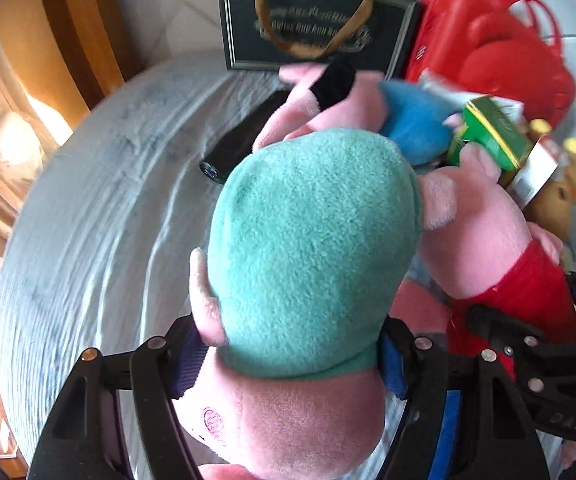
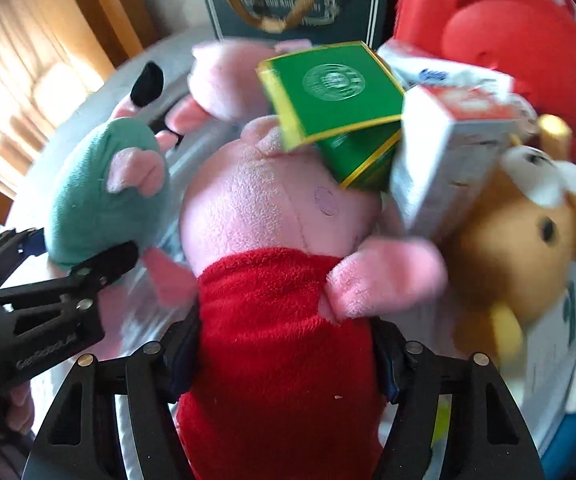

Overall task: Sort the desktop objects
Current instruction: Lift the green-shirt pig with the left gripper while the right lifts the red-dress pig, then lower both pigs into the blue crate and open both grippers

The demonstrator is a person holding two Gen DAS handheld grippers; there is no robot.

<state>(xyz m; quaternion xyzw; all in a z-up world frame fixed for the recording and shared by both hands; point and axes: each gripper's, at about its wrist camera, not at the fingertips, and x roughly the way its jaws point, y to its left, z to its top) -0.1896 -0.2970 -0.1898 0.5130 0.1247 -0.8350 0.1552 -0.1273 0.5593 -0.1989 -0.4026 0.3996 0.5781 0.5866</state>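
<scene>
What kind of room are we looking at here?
Probably a room in a home: curtains in a sunlit window, a table under a pale wrinkled cloth, and plush pig toys piled beside a dark gift bag.

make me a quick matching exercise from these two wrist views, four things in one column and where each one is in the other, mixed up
Things:
1. green-dressed pig plush
2. red-dressed pig plush
3. green box
4. dark framed sign

Places:
a. propped against the back wall
b. between the right gripper's fingers
c. on top of the toy pile
d. between the left gripper's fingers

Pairs: 1-d, 2-b, 3-c, 4-a
</scene>
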